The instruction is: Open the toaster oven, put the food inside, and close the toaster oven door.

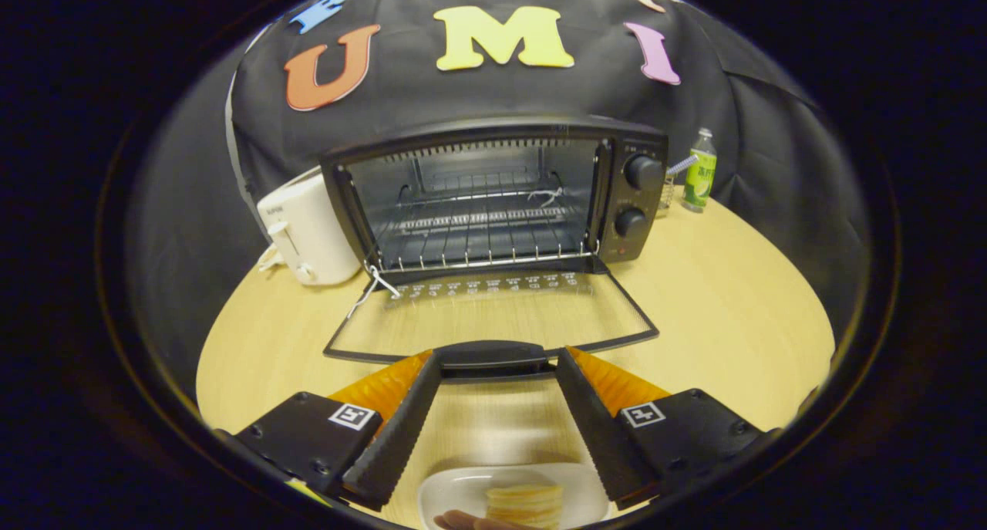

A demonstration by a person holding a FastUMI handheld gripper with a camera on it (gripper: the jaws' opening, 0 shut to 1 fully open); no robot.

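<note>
A black toaster oven (493,198) stands on the wooden table (717,298) with its glass door (493,314) folded down flat toward me. Its wire rack (478,244) is bare inside. The door's handle (493,356) lies just ahead of my fingertips. My gripper (497,364) is open, its fingers spread wide with nothing between them. Below and behind the fingers, a white plate (455,495) holds a stack of pale round slices (524,503) and a brown sausage-like piece (470,522).
A white pop-up toaster (308,229) stands against the oven's left side. A green-labelled bottle (700,171) stands behind the oven on the right, near a small jar-like thing. Bare table extends to the right of the open door.
</note>
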